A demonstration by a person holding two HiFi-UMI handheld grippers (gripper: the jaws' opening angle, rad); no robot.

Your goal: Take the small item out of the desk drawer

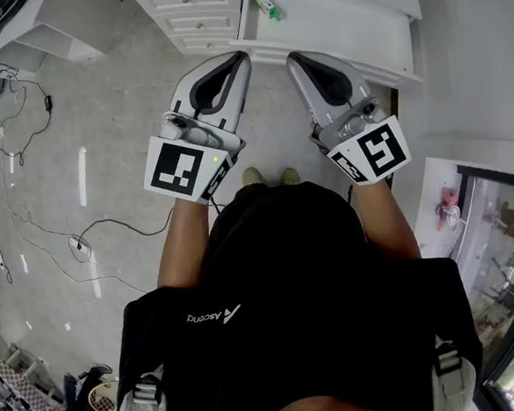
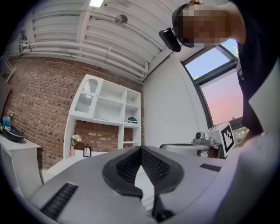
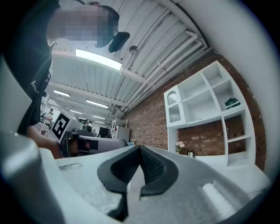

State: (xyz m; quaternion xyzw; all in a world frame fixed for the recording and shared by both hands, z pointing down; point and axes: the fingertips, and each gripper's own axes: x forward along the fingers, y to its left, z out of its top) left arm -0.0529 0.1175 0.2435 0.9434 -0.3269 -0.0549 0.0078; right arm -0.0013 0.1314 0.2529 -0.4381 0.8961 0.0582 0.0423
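Green-and-white small item lies inside the open white desk drawer, towards its left end in the head view. Just short of the drawer's front edge hover the left gripper and right gripper, side by side, each with jaws pressed together on nothing

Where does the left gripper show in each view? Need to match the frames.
Head view: left gripper is left of centre, near the top, jaws together.
Left gripper view: left gripper fills the bottom, its own jaws shut on nothing.
Right gripper view: left gripper is at mid-left, side on, marker cube at its far left.
Shared landmark: white shelf unit, in both gripper views.
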